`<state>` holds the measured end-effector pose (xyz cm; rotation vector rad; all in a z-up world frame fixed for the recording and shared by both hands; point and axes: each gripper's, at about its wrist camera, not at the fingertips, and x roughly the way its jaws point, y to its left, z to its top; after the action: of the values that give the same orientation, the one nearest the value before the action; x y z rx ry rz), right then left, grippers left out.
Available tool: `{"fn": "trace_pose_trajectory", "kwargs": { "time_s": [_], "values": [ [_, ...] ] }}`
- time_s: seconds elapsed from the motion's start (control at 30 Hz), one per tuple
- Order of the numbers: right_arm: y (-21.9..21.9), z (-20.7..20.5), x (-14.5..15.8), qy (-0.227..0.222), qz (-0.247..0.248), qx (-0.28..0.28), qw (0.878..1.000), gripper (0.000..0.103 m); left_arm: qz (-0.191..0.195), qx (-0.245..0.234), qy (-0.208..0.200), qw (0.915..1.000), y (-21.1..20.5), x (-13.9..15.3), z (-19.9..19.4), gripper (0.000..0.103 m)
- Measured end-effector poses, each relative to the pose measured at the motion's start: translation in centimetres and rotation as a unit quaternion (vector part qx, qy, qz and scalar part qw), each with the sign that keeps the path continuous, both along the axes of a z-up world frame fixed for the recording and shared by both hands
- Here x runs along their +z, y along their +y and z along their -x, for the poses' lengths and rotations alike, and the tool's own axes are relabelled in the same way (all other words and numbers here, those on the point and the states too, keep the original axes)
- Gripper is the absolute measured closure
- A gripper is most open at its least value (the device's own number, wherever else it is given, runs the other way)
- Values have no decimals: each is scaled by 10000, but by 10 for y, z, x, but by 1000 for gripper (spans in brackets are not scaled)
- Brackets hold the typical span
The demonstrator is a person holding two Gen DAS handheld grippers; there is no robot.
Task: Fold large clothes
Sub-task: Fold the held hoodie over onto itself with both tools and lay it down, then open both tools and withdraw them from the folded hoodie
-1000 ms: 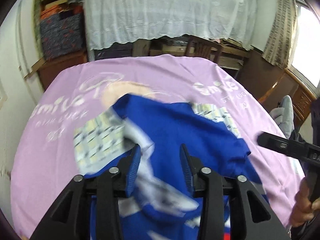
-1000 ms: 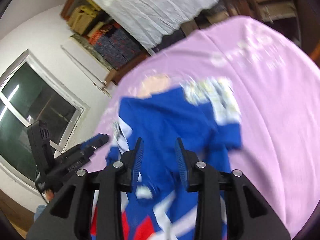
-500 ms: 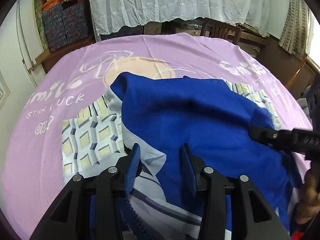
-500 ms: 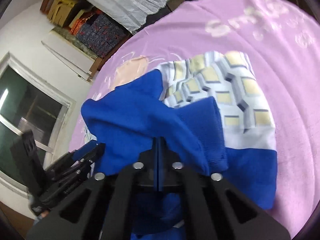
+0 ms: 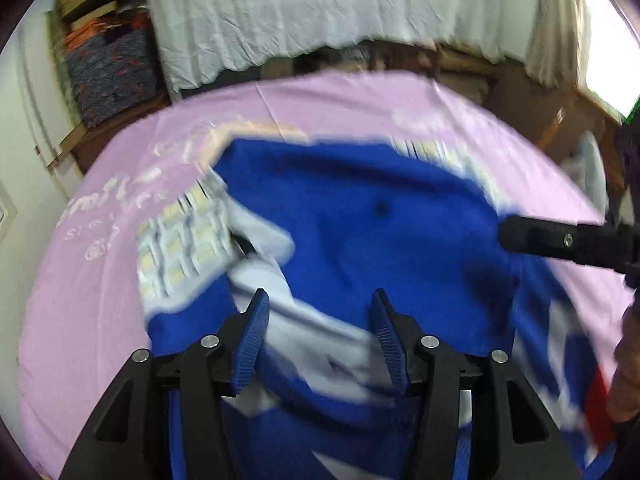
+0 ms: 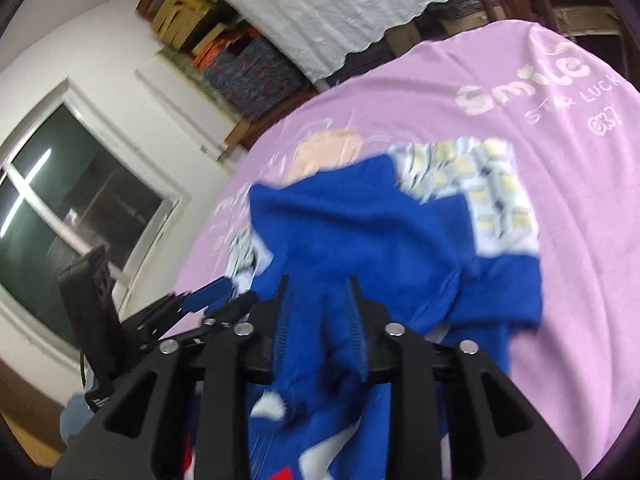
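Note:
A large blue jacket with white stripes and a yellow-and-grey patterned lining lies crumpled on the pink printed sheet. My left gripper is open above the jacket's near part, with cloth beneath its blue pads. The right gripper's black finger reaches in from the right edge. In the right wrist view the jacket lies ahead, and my right gripper is open with blue cloth bunched between its pads. The left gripper shows at lower left. The frames are blurred.
The pink sheet covers a rounded table. Behind it stand a white lace-draped surface, stacked boxes and fabric on a shelf, and wooden furniture. A dark window is on the left wall.
The right gripper, shut on a fold of blue cloth half a second ago, has opened. Both grippers have lifted and pulled back from the jacket, which is more bunched.

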<state>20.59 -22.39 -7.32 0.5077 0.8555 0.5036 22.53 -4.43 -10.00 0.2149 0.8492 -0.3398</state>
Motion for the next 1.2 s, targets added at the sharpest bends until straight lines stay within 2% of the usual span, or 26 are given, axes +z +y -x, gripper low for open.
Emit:
{"fn": "trace_pose_trajectory", "kwargs": {
  "time_s": [0.03,0.1,0.13,0.3,0.43,0.63,0.73,0.97,1.2],
  "values": [
    [4,0,-6,133,55,55,9999,73,-205,-31,114,9997,-5,-11,1,49],
    [8,-7,-30,631,148,122,9978,67,-415,-44,-48,9991,-10,-17,4,46],
    [7,-11,-39,763,77,142,9970,69,-504,-51,-86,9987,-13,-17,4,46],
    [-8,-15,-47,925,-497,76,9944,69,-297,13,18,9996,-5,-17,9,46],
    [-18,7,-28,634,-480,-94,9968,59,-114,6,-105,9999,8,-4,27,46],
    [-23,49,-7,346,-450,-92,9983,53,195,44,-338,9992,27,17,63,45],
    [-20,64,-3,294,-358,-56,9989,47,123,-4,-483,9988,28,20,80,42],
    [-17,94,-12,384,-261,-11,9989,47,-16,108,-461,9989,34,11,104,41],
    [-20,131,-13,309,-233,-52,9992,47,85,250,-552,9981,52,14,139,41]
  ]
}}
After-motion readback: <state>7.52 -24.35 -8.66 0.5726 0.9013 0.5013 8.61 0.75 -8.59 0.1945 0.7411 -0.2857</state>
